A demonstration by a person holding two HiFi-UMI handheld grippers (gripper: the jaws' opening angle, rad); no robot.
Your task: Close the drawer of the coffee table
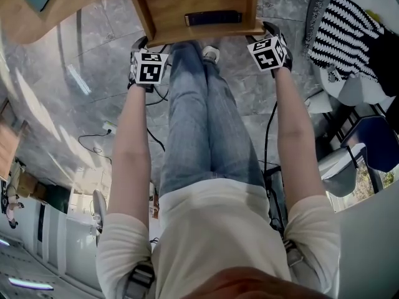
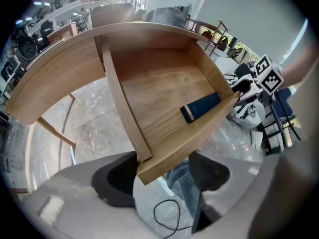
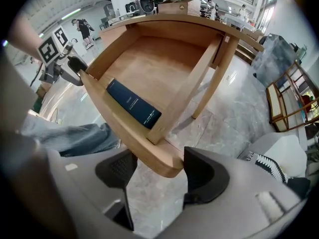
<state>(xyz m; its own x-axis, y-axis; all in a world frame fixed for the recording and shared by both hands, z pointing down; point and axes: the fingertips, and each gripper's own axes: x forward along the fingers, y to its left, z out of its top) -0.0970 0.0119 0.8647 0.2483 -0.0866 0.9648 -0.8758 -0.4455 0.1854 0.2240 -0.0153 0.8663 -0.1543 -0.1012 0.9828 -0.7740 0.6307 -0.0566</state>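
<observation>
Drawer [image 1: 163,5] stands open, left tongs [image 2: 162,175] and right tongs [image 3: 160,171] spread astride its front corners, likely needing an even inward push.

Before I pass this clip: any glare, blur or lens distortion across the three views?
Head view: sharp, with pale light streaks glaring off the glossy floor at left. Left gripper view: fisheye bows the drawer front into a curve, and the picture's corners are vignetted black. Right gripper view: same bowing and dark corners, with the drawer crisp.
</observation>
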